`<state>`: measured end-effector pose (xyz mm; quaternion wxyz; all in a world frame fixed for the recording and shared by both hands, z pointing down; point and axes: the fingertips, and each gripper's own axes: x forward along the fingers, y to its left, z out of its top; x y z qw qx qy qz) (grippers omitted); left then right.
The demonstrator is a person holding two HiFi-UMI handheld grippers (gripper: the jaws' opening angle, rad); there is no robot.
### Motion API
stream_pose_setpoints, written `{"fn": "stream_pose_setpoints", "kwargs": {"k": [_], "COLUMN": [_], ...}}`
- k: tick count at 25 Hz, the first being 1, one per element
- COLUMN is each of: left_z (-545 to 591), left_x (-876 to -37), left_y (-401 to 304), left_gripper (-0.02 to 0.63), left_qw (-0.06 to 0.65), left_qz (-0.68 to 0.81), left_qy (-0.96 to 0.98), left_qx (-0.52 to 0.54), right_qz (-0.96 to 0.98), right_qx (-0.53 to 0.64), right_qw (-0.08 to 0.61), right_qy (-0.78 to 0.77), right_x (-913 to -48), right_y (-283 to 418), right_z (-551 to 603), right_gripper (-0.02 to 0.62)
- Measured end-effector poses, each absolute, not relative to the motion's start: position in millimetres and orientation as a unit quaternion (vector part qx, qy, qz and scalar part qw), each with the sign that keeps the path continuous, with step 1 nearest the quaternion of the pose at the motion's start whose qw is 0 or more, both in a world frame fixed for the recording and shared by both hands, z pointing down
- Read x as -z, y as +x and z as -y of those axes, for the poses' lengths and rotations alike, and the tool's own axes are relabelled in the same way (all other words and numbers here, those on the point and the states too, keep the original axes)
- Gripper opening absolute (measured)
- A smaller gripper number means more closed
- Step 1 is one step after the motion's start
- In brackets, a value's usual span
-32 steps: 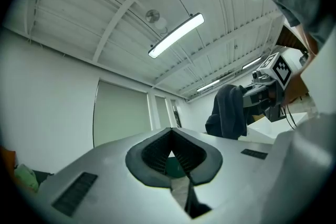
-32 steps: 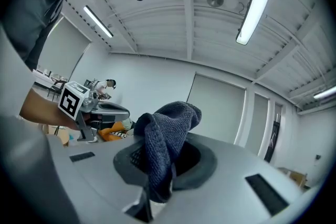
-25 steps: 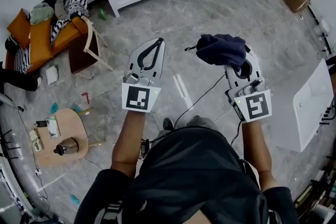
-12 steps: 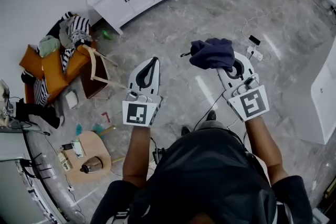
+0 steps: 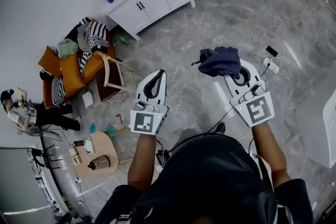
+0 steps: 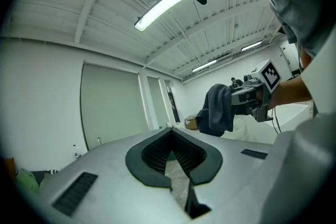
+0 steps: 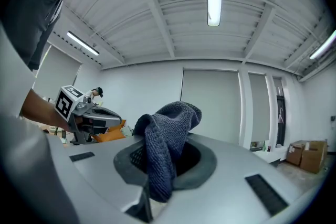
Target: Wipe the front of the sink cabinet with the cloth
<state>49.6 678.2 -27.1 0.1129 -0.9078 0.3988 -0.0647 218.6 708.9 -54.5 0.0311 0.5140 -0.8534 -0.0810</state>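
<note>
1. Grey marbled floor [image 5: 210, 13] underfoot across the whole head view. Found the white sink cabinet [image 5: 152, 0], with dark handles, far up at 11 o'clock and well apart from both tools.
2. Read its long axis as running from 8 to 2 o'clock, with the doors and drawers facing 5 o'clock, toward the person.
3. Saw the dark blue knitted cloth [image 5: 220, 62] bunched at the tip of the right gripper [image 5: 232, 68], pinched between jaws pressed onto it. Noted one fold hanging down in front in the right gripper view.
4. Saw the left gripper [image 5: 157, 75] with jaws closed tip to tip on nothing, and only floor through the loop behind the tips.
5. Judged the left gripper the nearer to the cabinet front, yet placed the cloth at 3 o'clock of it, in the other tool.
6. Judged the wiping not yet begun: needed the cloth carried toward 11 o'clock until touching the cabinet front.
</note>
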Motion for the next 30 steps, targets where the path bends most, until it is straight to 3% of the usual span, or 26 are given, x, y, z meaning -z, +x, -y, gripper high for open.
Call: {"fn": "stream_pose_setpoints", "kwargs": {"k": [9, 13, 23, 30], "left_z": [-653, -641, -522, -482], "left_x": [-7, -13, 27, 15], "left_y": [62, 71, 8, 2], "left_gripper": [0.003, 0.003, 0.003, 0.003], "left_qw": [0.096, 0.121, 0.126, 0.086], "left_qz": [-0.380, -0.360, -0.337, -0.348], "left_qy": [-0.920, -0.925, -0.932, -0.933], "left_qx": [0.034, 0.006, -0.040, -0.033], "right_qz": [0.844, 0.834, 0.813, 0.812], "right_qx": [0.075, 0.083, 0.089, 0.078], "right_qw": [0.047, 0.057, 0.095, 0.109], "right_qy": [0.529, 0.543, 0.568, 0.568], "right_x": [21, 15, 58, 56], "right_y": [224, 222, 153, 158], "right_z": [-694, -693, -586, -544], "right_gripper": [0.038, 0.038, 0.038, 0.038]}}
